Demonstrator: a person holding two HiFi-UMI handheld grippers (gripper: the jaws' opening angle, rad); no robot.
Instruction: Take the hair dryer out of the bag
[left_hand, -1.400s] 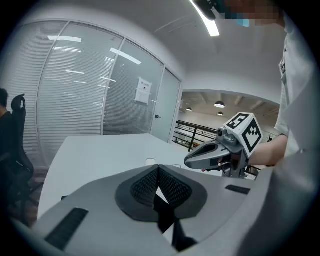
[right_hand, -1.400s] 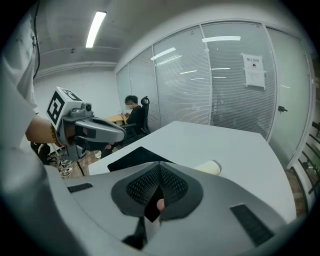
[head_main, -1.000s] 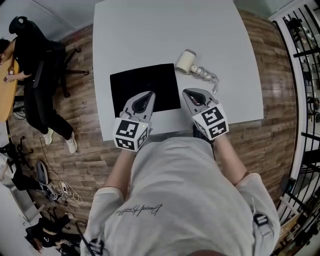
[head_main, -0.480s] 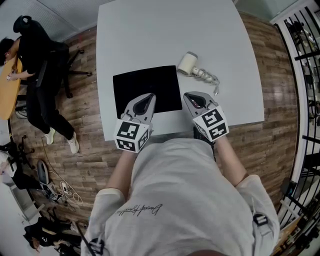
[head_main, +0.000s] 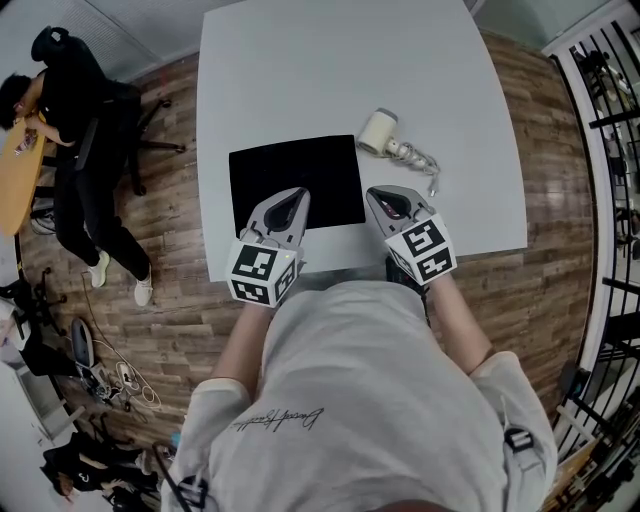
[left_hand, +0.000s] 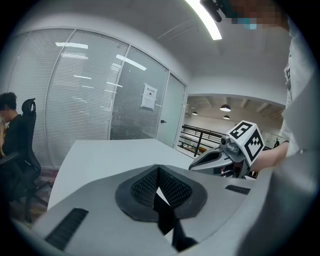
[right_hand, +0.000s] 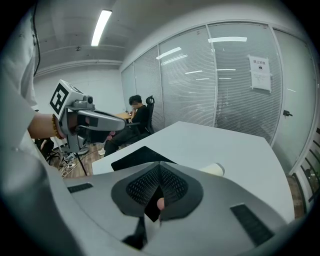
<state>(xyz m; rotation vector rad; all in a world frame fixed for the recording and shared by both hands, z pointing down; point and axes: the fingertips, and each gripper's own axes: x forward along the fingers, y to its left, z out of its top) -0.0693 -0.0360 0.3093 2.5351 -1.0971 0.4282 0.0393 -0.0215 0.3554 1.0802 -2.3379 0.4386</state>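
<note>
White tabletop (head_main: 300, 60) stands on a wood-plank floor (head_main: 170, 290), with glass office walls behind it in both gripper views. The left tongs (head_main: 296, 192) are narrow, their ribbed pads meeting at the tip with nothing clamped. They point down over the near edge of the flat black bag (head_main: 295, 170), whose dark cloth shows through the slit below the pads. The right tongs (head_main: 374, 192) are also pressed together and carry nothing I can make out. Their tip is over bare tabletop just beside the bag's near right corner.

The cream hair dryer (head_main: 378, 131) lies outside the bag, on the tabletop just beside the bag's far right corner. Its bundled cord (head_main: 415, 157) trails away from the bag to the right.

Well to the left of the bag, off the tabletop, a person in dark clothes (head_main: 75, 150) sits on a chair. A black railing (head_main: 610, 110) runs along the far right.
</note>
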